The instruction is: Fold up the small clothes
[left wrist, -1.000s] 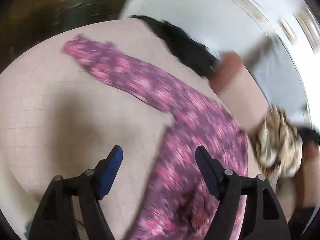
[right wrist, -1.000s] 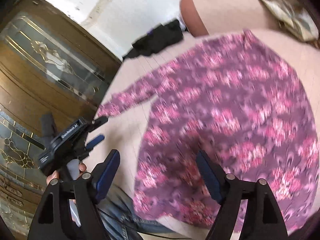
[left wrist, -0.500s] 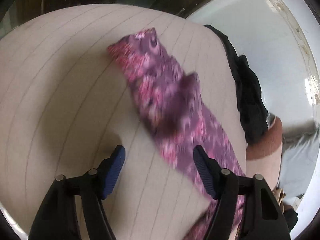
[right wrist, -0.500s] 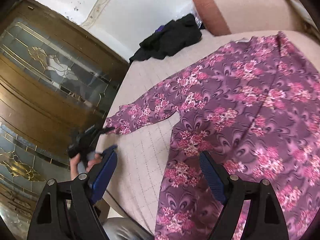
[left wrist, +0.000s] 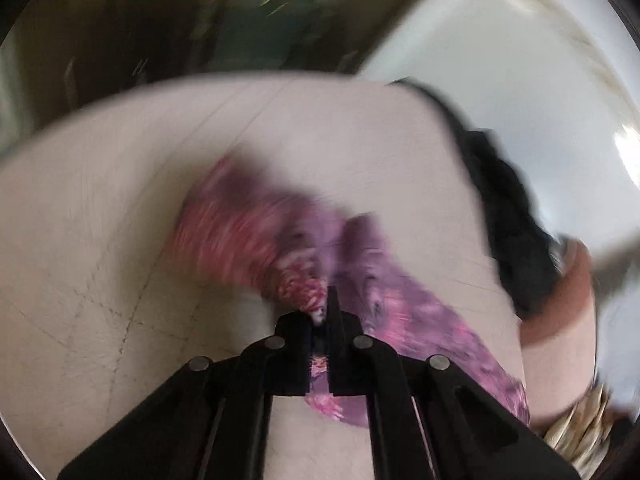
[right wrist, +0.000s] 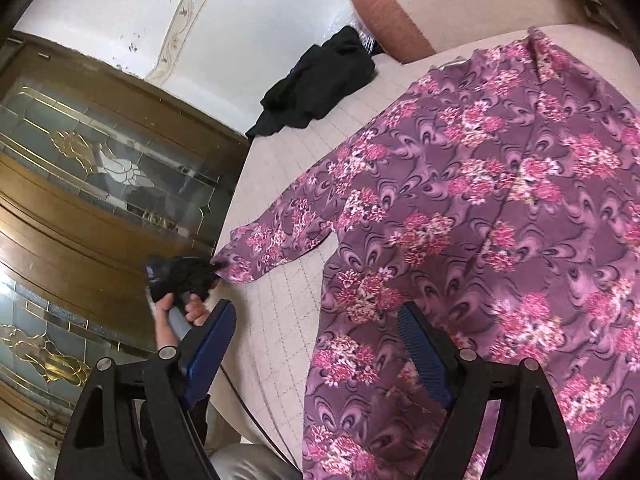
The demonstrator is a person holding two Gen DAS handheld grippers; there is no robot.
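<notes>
Between your left gripper's (left wrist: 322, 312) closed jaws sits the cuff of the purple floral top (right wrist: 480, 220) spread on the quilted bed (right wrist: 280, 320), so carry that sleeve (right wrist: 276, 240) inward across the body while your right gripper (right wrist: 316, 344) hovers open above the hem.

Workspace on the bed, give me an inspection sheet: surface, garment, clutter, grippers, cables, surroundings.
Surface: beige quilted bed cover.
Job's things: purple floral top spread flat, sleeve stretched out.
Clutter: black garment at far edge; patterned cushion.
Grippers: left gripper shut on the sleeve cuff; right gripper open, above the top's hem.
Cables: thin dark cable at bed edge.
Surroundings: wooden glass-panel cabinet, white wall.
</notes>
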